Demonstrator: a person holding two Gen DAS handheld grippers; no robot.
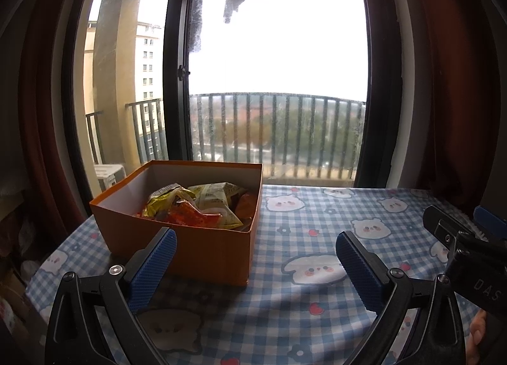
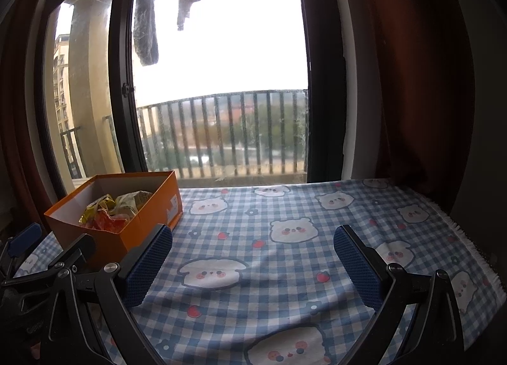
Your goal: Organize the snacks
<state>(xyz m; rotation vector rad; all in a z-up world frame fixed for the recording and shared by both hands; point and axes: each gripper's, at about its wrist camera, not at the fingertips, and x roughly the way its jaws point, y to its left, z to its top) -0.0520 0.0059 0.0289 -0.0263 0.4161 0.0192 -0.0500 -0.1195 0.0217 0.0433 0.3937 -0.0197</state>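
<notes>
- Covering the bench, a blue-and-white checked cloth [image 2: 285, 200] shows printed bear faces, flowers and strawberries.
- An orange box [image 1: 196, 251] stands open on the cloth's left part, near the window; a label on its end wall in the right wrist view is too small to read.
- Both hand-held grippers hover over the cloth: left hand-held gripper [image 1: 256, 247] spread and empty just before the box, right hand-held gripper [image 2: 253, 243] spread and empty beside it; the letters "DAS" show on its body.
- Crumpled yellow and orange snack packets [image 1: 202, 206] lie inside the box; their print is unreadable.
</notes>
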